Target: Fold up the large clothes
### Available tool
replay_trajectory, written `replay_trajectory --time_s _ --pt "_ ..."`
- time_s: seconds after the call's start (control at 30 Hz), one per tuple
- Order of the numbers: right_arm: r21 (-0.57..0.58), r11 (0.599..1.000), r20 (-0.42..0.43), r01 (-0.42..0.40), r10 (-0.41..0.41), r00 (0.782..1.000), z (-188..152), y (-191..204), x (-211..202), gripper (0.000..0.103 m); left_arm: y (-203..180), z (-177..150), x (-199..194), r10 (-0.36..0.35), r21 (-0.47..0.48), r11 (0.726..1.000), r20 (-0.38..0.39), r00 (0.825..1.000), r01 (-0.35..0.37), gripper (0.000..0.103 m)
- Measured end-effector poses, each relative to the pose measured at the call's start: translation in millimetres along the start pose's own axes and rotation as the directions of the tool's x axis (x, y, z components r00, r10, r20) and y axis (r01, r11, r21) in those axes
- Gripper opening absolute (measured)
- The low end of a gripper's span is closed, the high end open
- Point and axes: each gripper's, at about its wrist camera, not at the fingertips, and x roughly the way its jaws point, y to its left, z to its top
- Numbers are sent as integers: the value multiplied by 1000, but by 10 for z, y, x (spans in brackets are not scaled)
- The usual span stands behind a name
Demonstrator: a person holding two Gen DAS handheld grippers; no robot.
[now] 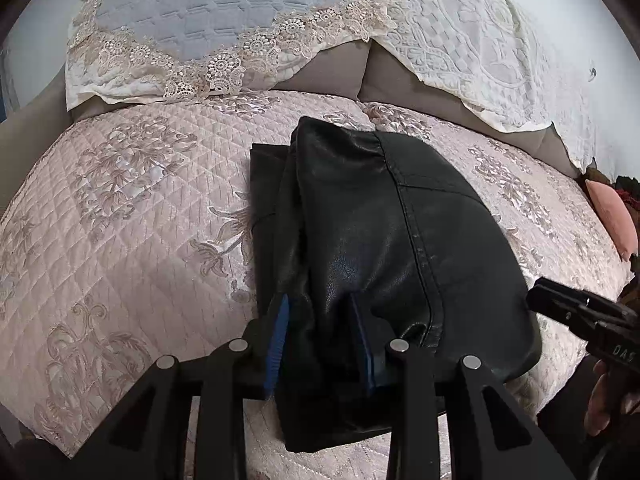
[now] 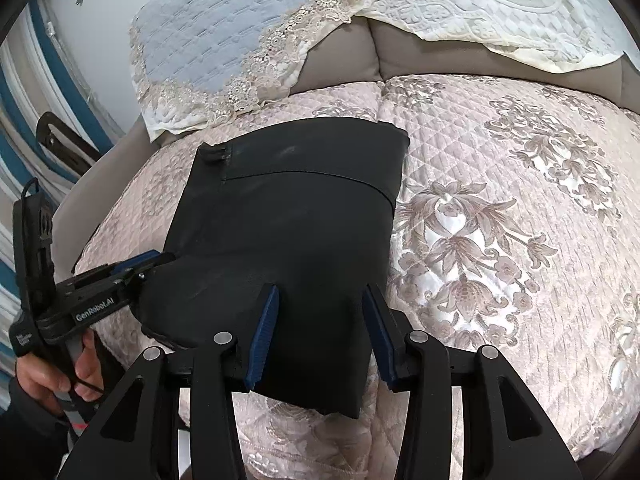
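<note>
Leather, black and glossy, is what fills the space between and ahead of both sets of fingers: a folded black leather garment (image 1: 384,232) lies on the quilted pink sofa cover (image 1: 120,216), its near edge under the fingertips and its far edge toward the lace-trimmed cushion cover (image 1: 208,12).

The left gripper (image 1: 320,312) is seen with a thick bunched fold of the garment between its blue pads (image 1: 279,340); the fingers are set narrow and appear closed on that fold, probably so the layers are kept together while the shape is squared. In the right wrist view the same left gripper (image 2: 160,260) is shown from the side, its tips buried in the garment's raised left corner, which confirms contact.

The right gripper (image 2: 320,312) is held with its fingers apart over the near edge of the garment (image 2: 288,216); nothing is pinched, and the leather lies flat beneath them, judged to be a pressing or ready-to-grasp pose. Only this view shows the flat seamed panel and a small tab at the far left corner; only the left view shows the stacked layers beyond its left finger.
</note>
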Motion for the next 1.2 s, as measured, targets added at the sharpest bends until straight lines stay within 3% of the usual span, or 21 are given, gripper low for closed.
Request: replay_trajectory --time_s 0.17,0.4,1.2 --pt "17 1000 5 -11 11 1000 14 -26 -18 52 -10 29 -63 -3 -5 1000 6 1000 3 33" --pt "55 998 9 -24 24 1000 38 -115 -27 55 -7 105 -104 -9 -13 1000 18 1000 9 42" --pt "106 992 -14 -74 75 997 223 -312 149 57 122 301 104 -40 -60 997 3 999 40 53"
